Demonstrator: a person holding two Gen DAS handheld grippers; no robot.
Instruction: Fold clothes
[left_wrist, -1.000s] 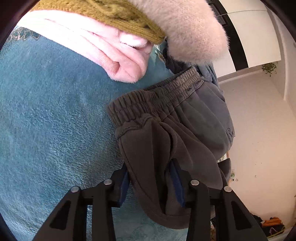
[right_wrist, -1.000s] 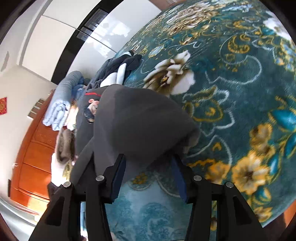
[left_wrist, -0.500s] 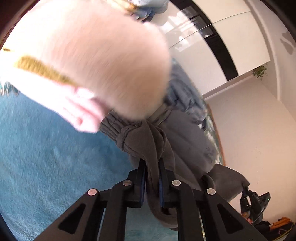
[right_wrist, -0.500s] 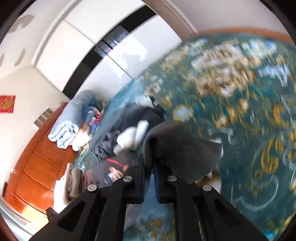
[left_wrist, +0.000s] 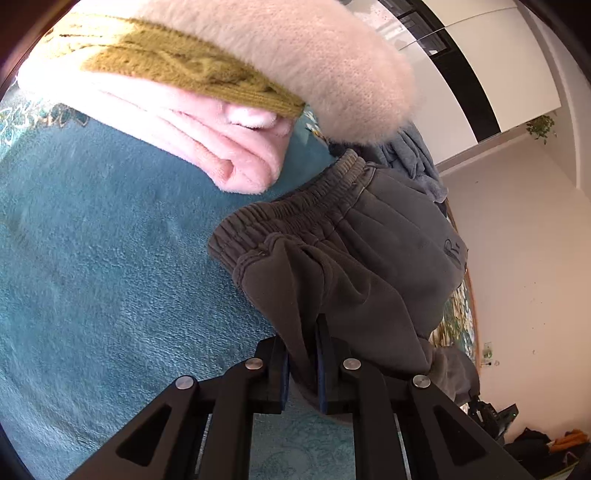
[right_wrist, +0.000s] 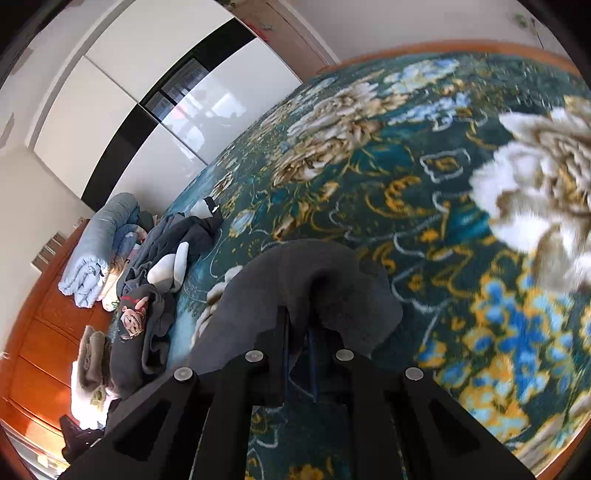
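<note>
Currently, status by item:
Left gripper (left_wrist: 303, 354): clamped on a pinch of the grey sweatpants (left_wrist: 354, 258), low centre of its frame, near the elastic waistband.
Right gripper (right_wrist: 297, 343): jaws opening slightly, dark grey fabric (right_wrist: 314, 280) between them.
Risk: the thin pinches could slip if the hands pull apart hard; the waistband could bunch.
Obstacle: folded stack (left_wrist: 221, 92), upper left, just beside the pants.
Open room: floral blanket (right_wrist: 461, 206) lies bare at right; clothes heap (right_wrist: 166, 266) at left.

Trousers (left_wrist: 369, 258) lie on the blanket (left_wrist: 110, 295), just beside a stack of folded clothes (left_wrist: 221, 110); loose clothes (right_wrist: 166, 266) farther back.
</note>
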